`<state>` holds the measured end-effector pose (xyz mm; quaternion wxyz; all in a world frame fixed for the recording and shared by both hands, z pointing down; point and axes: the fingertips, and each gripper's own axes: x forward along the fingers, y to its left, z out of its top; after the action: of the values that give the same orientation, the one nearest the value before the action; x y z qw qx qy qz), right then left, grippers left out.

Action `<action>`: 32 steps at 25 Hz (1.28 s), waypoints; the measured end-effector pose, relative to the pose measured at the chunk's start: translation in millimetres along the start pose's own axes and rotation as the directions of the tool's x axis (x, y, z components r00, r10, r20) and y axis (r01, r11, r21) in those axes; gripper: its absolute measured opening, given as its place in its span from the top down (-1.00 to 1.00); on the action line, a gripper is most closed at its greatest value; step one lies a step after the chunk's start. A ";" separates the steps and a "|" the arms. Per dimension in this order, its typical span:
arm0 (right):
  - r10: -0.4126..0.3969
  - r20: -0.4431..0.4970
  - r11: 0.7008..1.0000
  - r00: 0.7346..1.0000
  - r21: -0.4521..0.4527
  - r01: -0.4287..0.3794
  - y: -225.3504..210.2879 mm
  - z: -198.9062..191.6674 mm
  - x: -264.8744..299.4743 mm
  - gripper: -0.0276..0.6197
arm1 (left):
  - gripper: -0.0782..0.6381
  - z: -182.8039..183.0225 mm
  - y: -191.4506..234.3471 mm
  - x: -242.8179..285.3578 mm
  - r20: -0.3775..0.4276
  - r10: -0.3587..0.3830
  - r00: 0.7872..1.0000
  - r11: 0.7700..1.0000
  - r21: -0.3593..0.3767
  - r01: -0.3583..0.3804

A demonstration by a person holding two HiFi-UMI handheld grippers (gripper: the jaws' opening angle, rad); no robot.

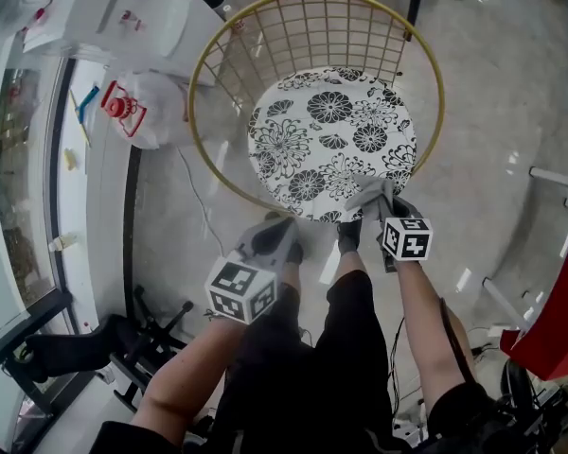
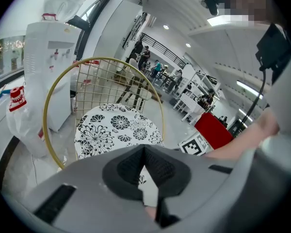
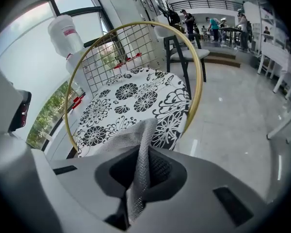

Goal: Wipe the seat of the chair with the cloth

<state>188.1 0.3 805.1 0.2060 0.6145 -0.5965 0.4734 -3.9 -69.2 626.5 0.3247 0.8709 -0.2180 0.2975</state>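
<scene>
Our right tongs [image 1: 382, 208] are clamped on a fold of the grey cloth [image 1: 367, 195]. In the right gripper view the mesh runs straight up between the pads and fans out ahead of the tips, so a loose flap is free to meet the cushion. From the head view the cloth sits over the 5 o'clock edge of the flowered seat [image 1: 327, 112]. We cannot tell whether it is already pressing down. We judge this start point is chosen so that strokes can run away from us towards 12 o'clock. Our left tongs [image 1: 270, 237] are closed with nothing between them. They hang just outside the gold rim of the chair [image 1: 206, 64] at about 7 o'clock, probably parked clear of the wiping path yet near enough to steady the frame. The high wire back from 9 to 3 o'clock leaves the near side as the open way in.
</scene>
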 end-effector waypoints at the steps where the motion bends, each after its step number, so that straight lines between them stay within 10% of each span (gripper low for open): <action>1: -0.010 0.000 1.000 1.000 -0.001 0.010 -4.2 0.9 -2.7 0.83 | 0.76 0.8 0.8 0.5 0.001 0.002 1.000 1.000 0.001 -0.002; 13: -0.100 0.035 0.993 0.994 -0.056 0.102 -12.5 26.7 -36.9 0.83 | 0.76 7.1 34.1 -10.0 0.009 0.079 0.997 0.997 -0.002 -0.079; 21: 0.109 0.053 0.967 0.993 -0.238 -0.093 122.3 68.1 -17.0 0.83 | 0.76 15.1 70.0 -40.6 0.035 0.126 0.991 0.992 -0.020 -0.125; 32: 0.293 0.002 0.938 0.956 -0.193 -0.287 249.0 81.6 42.2 0.83 | 0.76 13.5 106.5 -71.6 0.048 0.163 0.985 0.986 -0.046 -0.161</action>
<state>-22.4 -139.8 724.3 0.1829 0.5046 -0.7261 0.4298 -111.9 -139.2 617.4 0.3118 0.8507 -0.3027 0.2958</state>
